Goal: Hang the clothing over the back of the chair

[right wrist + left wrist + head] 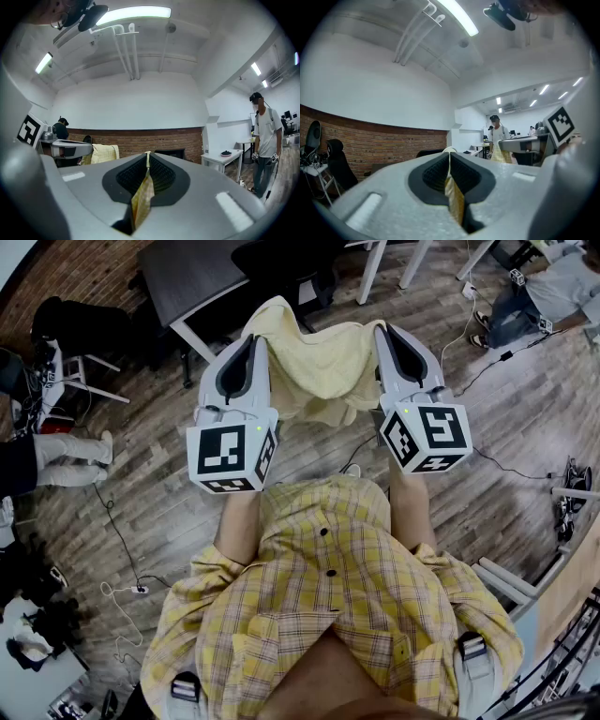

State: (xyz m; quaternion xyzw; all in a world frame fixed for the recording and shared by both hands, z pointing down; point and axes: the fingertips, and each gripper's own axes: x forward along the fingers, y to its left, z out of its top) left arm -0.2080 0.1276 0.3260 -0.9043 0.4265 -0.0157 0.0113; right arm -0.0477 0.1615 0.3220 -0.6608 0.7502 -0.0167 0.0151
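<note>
A pale yellow garment (319,357) hangs stretched between my two grippers, held level in front of the person. My left gripper (255,341) is shut on the garment's left edge; in the left gripper view the fabric (453,197) is pinched between the black pads of the left gripper (450,157). My right gripper (380,332) is shut on the right edge; in the right gripper view the cloth (143,197) runs down between the closed jaws of the right gripper (148,157). A black chair (286,263) stands just beyond the garment, partly hidden by it.
A dark table (192,277) with white legs stands beside the chair. Cables (122,549) trail over the wooden floor. One person sits at the far right (553,287), another's legs (56,451) show at the left. A standing person (265,136) and a white table (227,159) are at the right.
</note>
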